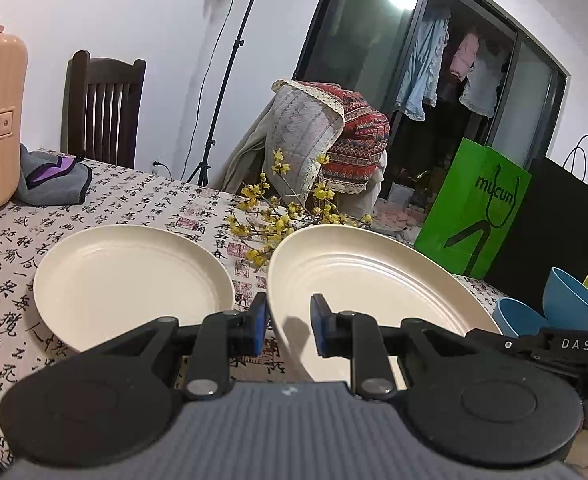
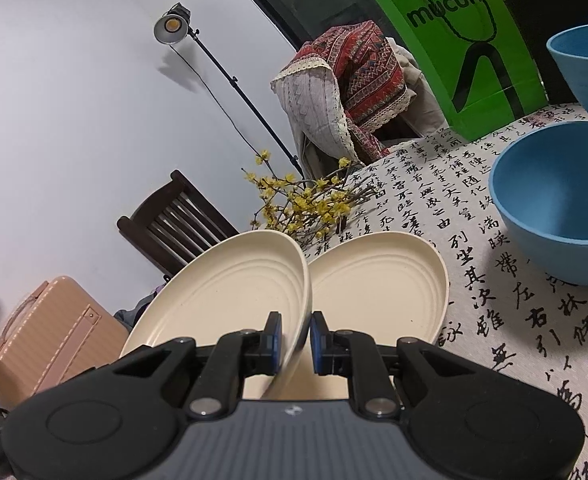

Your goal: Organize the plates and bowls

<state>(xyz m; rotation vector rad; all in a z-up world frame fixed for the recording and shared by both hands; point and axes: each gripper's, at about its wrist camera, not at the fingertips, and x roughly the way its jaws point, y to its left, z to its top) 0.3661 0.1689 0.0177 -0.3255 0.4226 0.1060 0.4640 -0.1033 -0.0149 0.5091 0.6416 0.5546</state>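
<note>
Above the calligraphy-print counter (image 1: 141,200), a cream plate (image 1: 374,280) hangs tilted, pinched at its near rim by both the left gripper (image 1: 289,322) and the right gripper (image 2: 296,342), each pair of fingers clamped on the rim edge. A second cream plate (image 1: 133,284) lies flat just beside it, toward the left gripper's side, so stacking likely means carrying the held plate that way. Two blue bowls (image 2: 558,204) wait on the opposite side.

Both wrist views look closely across plates (image 1: 133,280) toward the wall
</note>
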